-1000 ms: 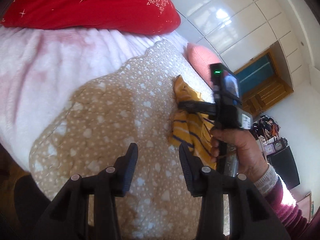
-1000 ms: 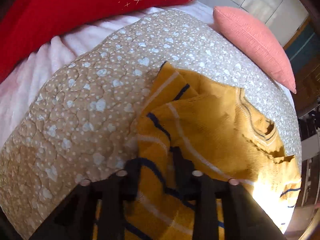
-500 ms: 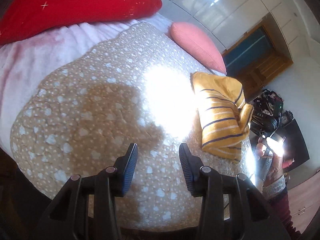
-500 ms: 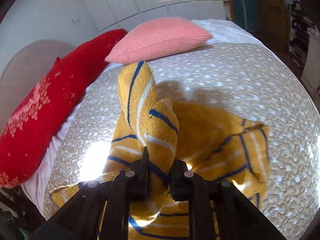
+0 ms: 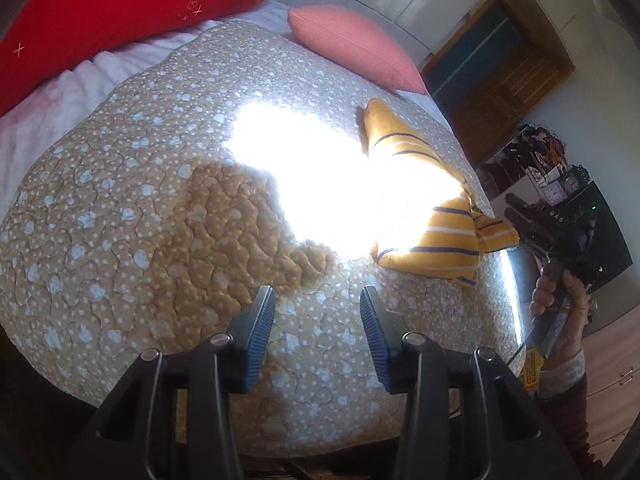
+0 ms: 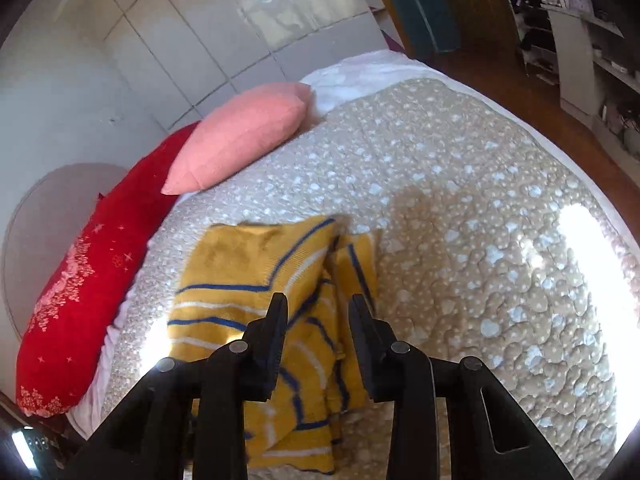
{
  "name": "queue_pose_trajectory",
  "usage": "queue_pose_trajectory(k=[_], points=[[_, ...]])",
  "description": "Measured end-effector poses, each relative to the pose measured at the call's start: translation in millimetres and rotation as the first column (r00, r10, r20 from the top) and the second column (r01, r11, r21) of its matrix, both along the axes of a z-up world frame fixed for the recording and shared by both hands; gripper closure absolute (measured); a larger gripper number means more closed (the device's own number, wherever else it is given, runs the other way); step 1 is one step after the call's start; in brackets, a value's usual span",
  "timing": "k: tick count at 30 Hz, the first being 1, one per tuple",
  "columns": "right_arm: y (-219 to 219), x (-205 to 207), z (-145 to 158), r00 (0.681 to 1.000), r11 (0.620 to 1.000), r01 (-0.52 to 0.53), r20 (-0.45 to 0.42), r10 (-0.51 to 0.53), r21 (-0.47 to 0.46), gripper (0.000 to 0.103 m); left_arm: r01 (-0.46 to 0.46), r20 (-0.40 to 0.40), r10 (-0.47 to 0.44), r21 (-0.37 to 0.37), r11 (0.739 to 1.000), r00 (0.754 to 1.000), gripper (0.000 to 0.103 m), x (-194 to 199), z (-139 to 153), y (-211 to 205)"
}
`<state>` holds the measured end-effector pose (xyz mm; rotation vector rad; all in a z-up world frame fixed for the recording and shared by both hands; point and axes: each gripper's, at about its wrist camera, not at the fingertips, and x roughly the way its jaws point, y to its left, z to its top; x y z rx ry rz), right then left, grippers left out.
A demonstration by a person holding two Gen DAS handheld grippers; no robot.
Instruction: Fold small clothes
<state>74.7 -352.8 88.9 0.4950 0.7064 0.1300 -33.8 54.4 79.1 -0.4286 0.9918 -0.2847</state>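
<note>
Right gripper (image 6: 318, 316), clamped on yellow striped garment (image 6: 256, 280) half a second ago, now parted; fold laid. Left gripper (image 5: 316, 312) parted, idle.

One yellow striped garment (image 6: 256, 276) lies at about 7 o'clock on the bed in the right wrist view. Two pillows sit at 10 o'clock: one red pillow (image 6: 76, 288) and one pink pillow (image 6: 240, 140). One quilted beige blanket (image 6: 460, 216) covers the bed. Two grippers show: left gripper (image 5: 316, 320), right gripper (image 6: 318, 322).
</note>
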Motion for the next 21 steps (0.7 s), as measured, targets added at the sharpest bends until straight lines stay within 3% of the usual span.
queue_pose_trajectory(k=[3,6,9,11,12,13,14,15,17,21], points=[[32.3,-2.9,10.9,0.994,0.994,-0.108,0.03,0.108,0.0,0.068,0.015,-0.001,-0.015,0.029,0.999,1.0,0.057,-3.3,2.4,-10.5],[59.5,-2.5,-11.3,0.984,0.984,-0.176,-0.016,0.176,0.007,0.068,0.034,0.026,-0.036,0.074,0.997,0.999,0.05,-11.2,10.6,-19.0],[59.9,-1.8,-49.8,0.985,0.988,-0.144,-0.109,0.137,-0.058,0.072,0.03,0.063,-0.039,0.138,0.99,0.997,0.04,-16.2,18.4,-21.2],[49.9,-9.0,-68.0,0.989,0.982,-0.113,-0.111,0.097,-0.153,0.077,0.027,0.074,-0.04,0.167,0.986,0.996,0.037,-16.9,19.8,-18.6],[44.5,-14.5,-73.1,0.991,0.966,-0.064,-0.129,0.032,-0.249,0.066,0.025,0.073,-0.038,0.173,0.985,0.997,0.035,-15.0,19.2,-17.2],[37.7,-18.2,-76.4,0.99,0.957,-0.042,-0.14,0.002,-0.287,0.053,0.025,0.069,-0.038,0.173,0.985,0.997,0.035,-11.1,17.8,-16.1],[27.8,-22.7,-78.1,0.989,0.962,-0.019,-0.147,-0.022,-0.272,0.034,0.026,0.062,-0.038,0.172,0.985,0.997,0.035,-4.9,15.2,-15.9],[16.0,-28.3,-77.6,0.99,0.977,-0.002,-0.139,-0.029,-0.215,0.03,0.032,0.055,-0.042,0.171,0.985,0.998,0.034,3.8,11.3,-17.2],[-3.1,-36.7,-73.4,0.992,0.995,0.009,-0.125,-0.021,-0.095,0.03,0.047,0.045,-0.055,0.161,0.986,0.997,0.033,21.3,6.3,-23.6],[-25.4,-36.2,-65.9,0.995,0.999,0.018,-0.095,-0.014,0.035,0.027,0.093,0.031,-0.096,0.098,0.991,0.995,0.029,69.4,-2.6,-47.5]])
